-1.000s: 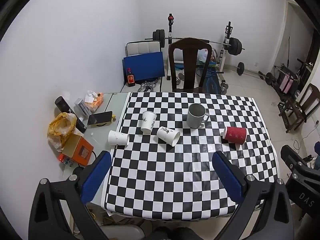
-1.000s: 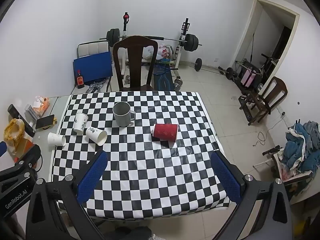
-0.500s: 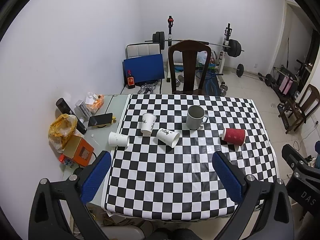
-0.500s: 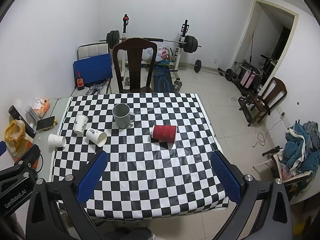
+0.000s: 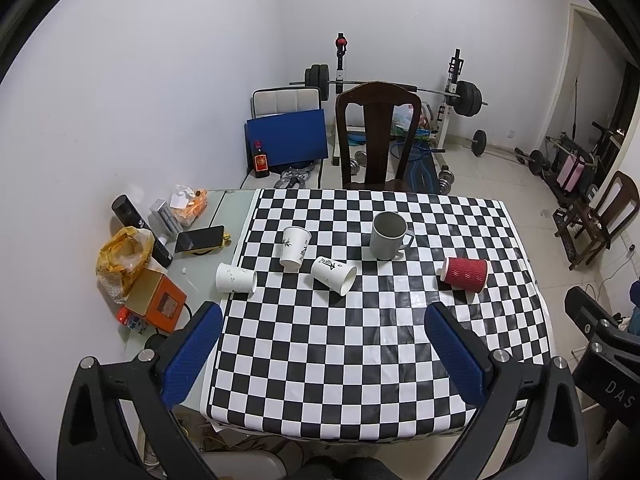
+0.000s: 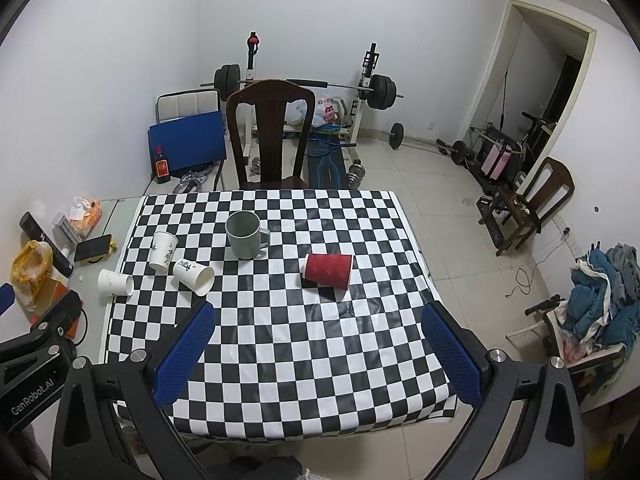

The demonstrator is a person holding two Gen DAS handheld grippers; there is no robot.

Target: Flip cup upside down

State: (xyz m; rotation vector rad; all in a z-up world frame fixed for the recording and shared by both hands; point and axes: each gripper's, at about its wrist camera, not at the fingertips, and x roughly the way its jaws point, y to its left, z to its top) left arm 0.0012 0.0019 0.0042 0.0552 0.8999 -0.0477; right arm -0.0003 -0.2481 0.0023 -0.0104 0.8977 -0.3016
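Left wrist: left gripper (image 5: 323,326) jaws apart, empty, above the table (image 5: 360,360). Red cup (image 5: 465,274) on its side at 1 o'clock; mug (image 5: 387,237) upright at 12.

Right wrist: right gripper (image 6: 319,326) jaws apart, empty. Red cup (image 6: 329,271) on its side at 12; mug (image 6: 245,235) at 11.

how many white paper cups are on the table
3: one white paper cup upright left of the grey mug, one on its side just in front, one on its side at the checkered cloth's left edge.
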